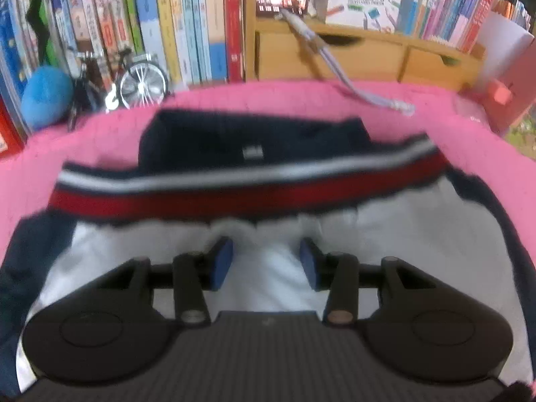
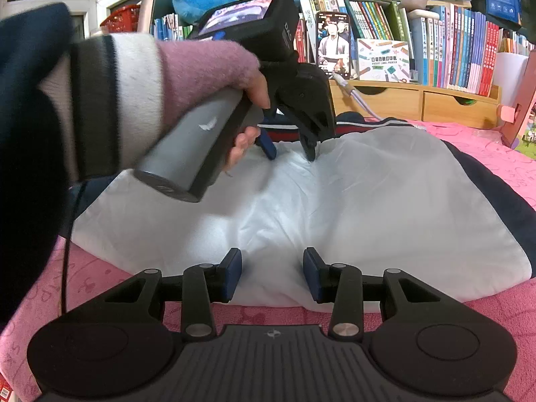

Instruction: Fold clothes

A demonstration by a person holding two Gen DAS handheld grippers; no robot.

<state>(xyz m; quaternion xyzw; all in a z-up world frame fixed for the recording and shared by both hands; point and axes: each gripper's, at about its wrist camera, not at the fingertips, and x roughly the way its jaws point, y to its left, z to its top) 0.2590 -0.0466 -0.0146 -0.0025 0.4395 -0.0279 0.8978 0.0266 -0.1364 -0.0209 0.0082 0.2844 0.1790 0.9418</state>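
White smooth garment point(image 2: 335, 207), rumpled

pink bedspread point(image 2: 485, 154) carries the white, navy-edged garment point(image 2: 335, 207); a lilac cable point(image 1: 368, 95) lies at its far edge

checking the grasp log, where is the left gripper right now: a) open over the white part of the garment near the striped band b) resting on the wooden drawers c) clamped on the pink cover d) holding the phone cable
a: the left gripper is open, its pads apart above the white fabric of the garment, just short of the red striped band.
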